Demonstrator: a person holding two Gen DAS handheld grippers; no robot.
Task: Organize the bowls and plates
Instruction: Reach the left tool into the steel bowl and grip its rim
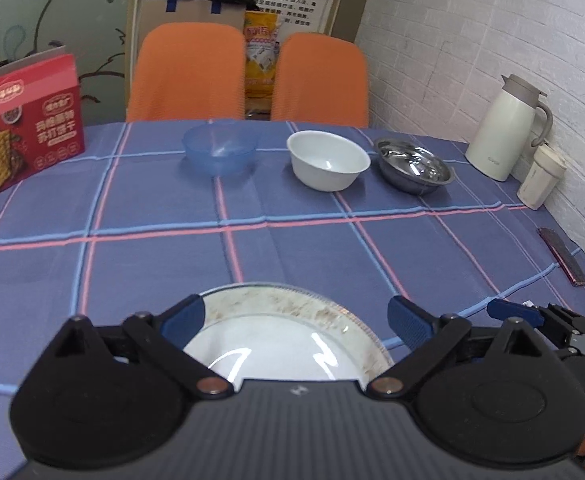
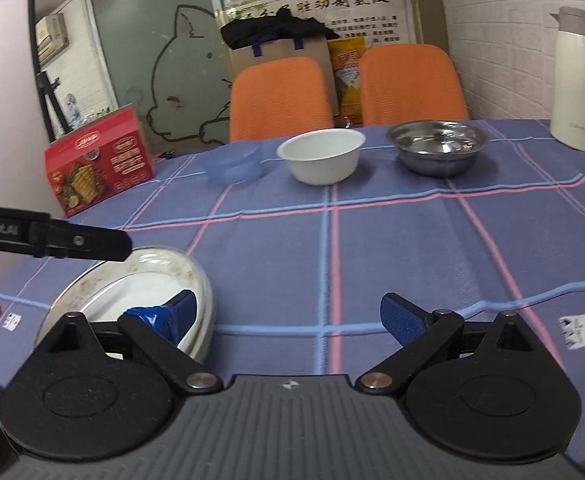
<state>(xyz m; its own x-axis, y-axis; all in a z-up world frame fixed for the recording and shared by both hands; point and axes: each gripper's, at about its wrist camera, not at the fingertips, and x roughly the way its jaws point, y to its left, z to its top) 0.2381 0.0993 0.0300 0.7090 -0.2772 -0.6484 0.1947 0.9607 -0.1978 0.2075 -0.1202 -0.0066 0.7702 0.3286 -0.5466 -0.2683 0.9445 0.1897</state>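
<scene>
We see a white plate (image 1: 288,344) with a brown-speckled rim lying flat at the tabletop's near edge. Along the far side stand three upright, empty bowls: translucent blue (image 1: 220,150), white (image 1: 327,160), shiny steel (image 1: 414,166).

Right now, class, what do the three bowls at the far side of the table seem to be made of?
Translucent blue bowl: probably plastic, see-through and dull. Opaque white bowl: likely glazed ceramic or melamine, smooth, thick-rimmed. Shiny grey metal bowl: seemingly stainless steel, with mirror-like reflections.
</scene>
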